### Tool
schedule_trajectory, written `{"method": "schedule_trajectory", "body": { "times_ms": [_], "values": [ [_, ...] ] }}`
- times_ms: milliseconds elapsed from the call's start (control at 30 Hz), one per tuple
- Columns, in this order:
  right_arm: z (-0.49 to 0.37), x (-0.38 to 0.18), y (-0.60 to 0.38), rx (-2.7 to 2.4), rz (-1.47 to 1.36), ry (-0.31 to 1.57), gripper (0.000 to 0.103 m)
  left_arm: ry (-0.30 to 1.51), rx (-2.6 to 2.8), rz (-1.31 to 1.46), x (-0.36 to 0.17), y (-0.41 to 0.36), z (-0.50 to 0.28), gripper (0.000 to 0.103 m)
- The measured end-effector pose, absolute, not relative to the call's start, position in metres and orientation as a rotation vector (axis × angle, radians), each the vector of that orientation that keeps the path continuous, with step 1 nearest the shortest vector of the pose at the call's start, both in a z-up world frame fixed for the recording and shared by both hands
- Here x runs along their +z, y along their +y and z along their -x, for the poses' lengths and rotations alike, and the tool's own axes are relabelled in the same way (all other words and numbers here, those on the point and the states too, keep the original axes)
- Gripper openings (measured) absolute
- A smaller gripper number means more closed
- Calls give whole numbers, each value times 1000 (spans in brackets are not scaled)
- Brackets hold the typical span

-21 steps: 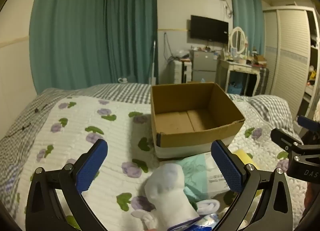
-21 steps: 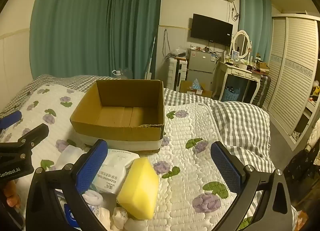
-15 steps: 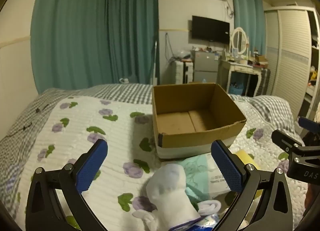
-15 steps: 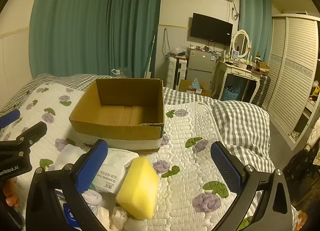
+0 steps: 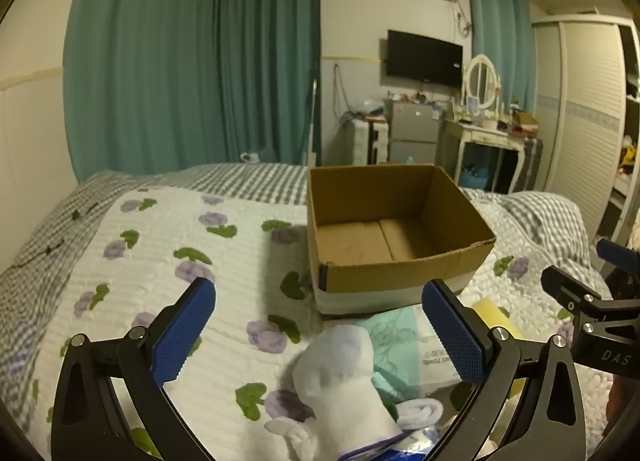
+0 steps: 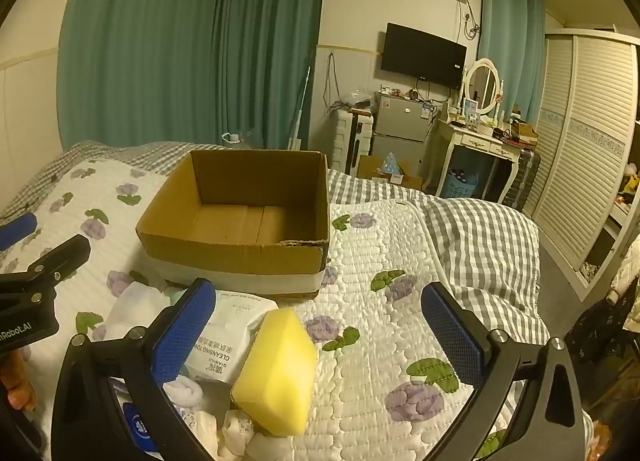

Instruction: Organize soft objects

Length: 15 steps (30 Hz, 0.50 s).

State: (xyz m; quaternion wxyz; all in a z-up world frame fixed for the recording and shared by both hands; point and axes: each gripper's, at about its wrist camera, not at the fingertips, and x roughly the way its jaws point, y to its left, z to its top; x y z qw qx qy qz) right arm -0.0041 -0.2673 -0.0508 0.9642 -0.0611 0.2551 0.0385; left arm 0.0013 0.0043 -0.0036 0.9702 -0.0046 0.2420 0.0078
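Note:
An empty open cardboard box (image 5: 396, 229) (image 6: 244, 217) sits on the bed's floral quilt (image 5: 160, 261). In front of it lies a pile of soft things: a white sock (image 5: 340, 377) (image 6: 136, 309), a wet-wipe pack (image 5: 416, 349) (image 6: 224, 337), a yellow sponge (image 6: 280, 373) (image 5: 490, 313) and small white rolled socks (image 6: 184, 389). My left gripper (image 5: 320, 337) is open above the white sock. My right gripper (image 6: 316, 337) is open above the yellow sponge. Both are empty. Each gripper shows at the edge of the other's view.
A grey checked blanket (image 6: 480, 237) covers the bed's far and right side. Beyond the bed stand teal curtains (image 5: 192, 61), a small fridge (image 6: 400, 133), a white dressing table (image 6: 476, 141) and a louvred wardrobe (image 6: 592, 141).
Both views have shifted only slightly; the box sits marginally nearer and lower in frame. Both grippers stay open and empty.

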Motion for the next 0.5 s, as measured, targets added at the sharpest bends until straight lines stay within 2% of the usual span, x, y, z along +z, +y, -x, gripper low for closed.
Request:
{"method": "schedule_trajectory", "body": {
  "times_ms": [500],
  "values": [
    [3, -59, -267, 81, 139, 539, 103, 487, 13, 7, -5, 6, -1, 103]
  ]
}}
